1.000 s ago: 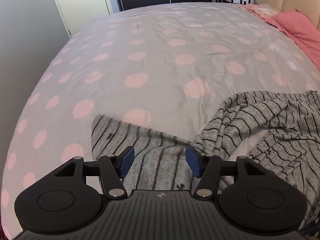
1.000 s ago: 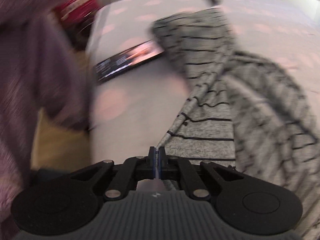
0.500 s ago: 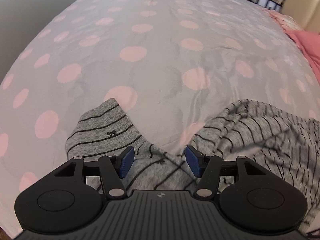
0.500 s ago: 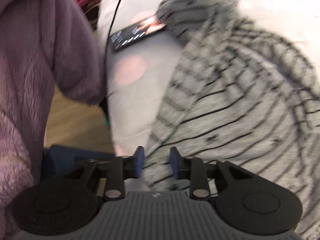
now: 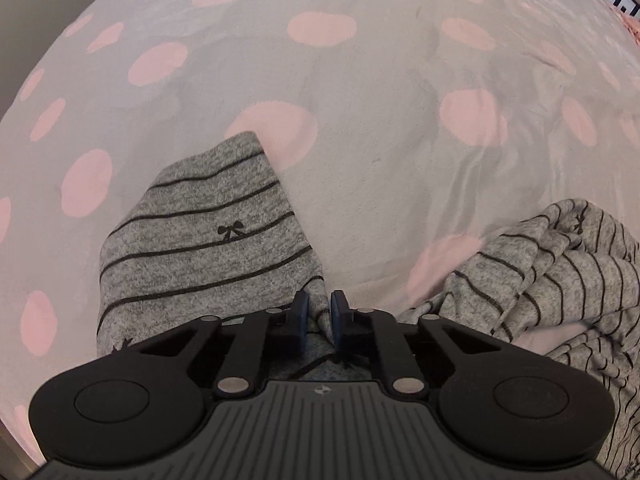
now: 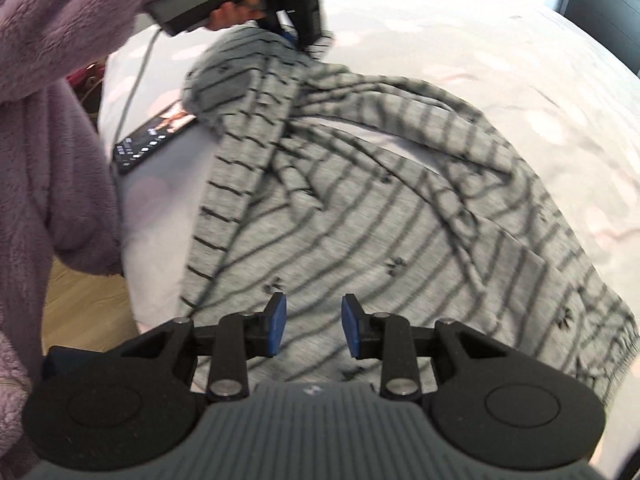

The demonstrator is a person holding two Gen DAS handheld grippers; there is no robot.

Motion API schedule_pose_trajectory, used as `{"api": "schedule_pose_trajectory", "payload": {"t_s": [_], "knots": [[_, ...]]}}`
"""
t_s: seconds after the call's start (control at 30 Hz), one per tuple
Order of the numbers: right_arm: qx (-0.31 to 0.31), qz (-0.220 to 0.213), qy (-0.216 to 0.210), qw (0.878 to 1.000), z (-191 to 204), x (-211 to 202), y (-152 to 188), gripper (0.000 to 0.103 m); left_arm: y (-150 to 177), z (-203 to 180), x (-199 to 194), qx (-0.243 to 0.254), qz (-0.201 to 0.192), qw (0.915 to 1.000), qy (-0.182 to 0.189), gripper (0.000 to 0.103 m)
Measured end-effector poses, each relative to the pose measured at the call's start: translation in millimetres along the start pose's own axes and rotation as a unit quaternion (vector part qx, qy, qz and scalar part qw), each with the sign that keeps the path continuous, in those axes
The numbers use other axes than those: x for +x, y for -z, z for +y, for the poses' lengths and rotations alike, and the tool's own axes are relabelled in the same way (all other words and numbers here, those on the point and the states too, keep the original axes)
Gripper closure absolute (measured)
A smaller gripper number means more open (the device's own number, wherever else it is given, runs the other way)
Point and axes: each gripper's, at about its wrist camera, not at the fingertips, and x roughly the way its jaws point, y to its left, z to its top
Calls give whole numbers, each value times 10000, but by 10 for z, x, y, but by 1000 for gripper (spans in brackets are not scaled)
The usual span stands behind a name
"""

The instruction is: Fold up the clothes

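Observation:
A grey garment with thin black stripes and small bows (image 6: 384,216) lies crumpled on the spotted bed sheet (image 5: 360,80). My left gripper (image 5: 319,314) is shut on a fold of its fabric beside one flat sleeve or leg end (image 5: 200,248). It also shows in the right wrist view (image 6: 296,36), held at the garment's far end. My right gripper (image 6: 313,326) is open and empty just above the garment's near part.
A phone (image 6: 154,140) with a lit screen lies on the bed near the left edge, with a cable (image 6: 136,80) running past it. The person's purple fleece sleeve (image 6: 52,128) fills the left. Wooden floor (image 6: 84,304) shows beyond the bed edge.
My left gripper moved down onto the garment and closed on a fold of it. My right gripper let go of the hem, opened wide and pulled back.

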Motion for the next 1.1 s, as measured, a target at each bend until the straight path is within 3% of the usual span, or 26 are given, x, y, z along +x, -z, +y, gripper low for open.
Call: {"api": "schedule_pose_trajectory", "payload": {"t_s": [0.17,0.33,0.43,0.57,0.63,0.77,0.97,1.1], "knots": [[558,391,833,9942,-297,33,155,68,70,115,-335,56,-487,9987,133,100],[1728,878,1750,9653,-828,27,431,61,242,354,-660,5,-824,9962,290,100],[2315,948,2028,9467,-1083,-54,616,61,357,534,-845,-62,-958,9949,320,101],[2667,824,2131,9363,-1183,-175,740,55,533,805,-972,-228,-986,9938,462,100],[2738,760,2163,9341,-1166,-219,766,52,585,901,-993,-412,-1073,9913,644,100],[2594,645,2279,9363,-1094,-288,686,49,579,851,-1061,-402,-1211,9896,668,76],[2575,333,2241,9394,-956,-403,547,46,431,674,-936,-779,-972,9850,1190,75],[2481,323,2245,9418,-911,-386,469,45,242,514,-726,-1087,-740,9835,1240,75]]}}
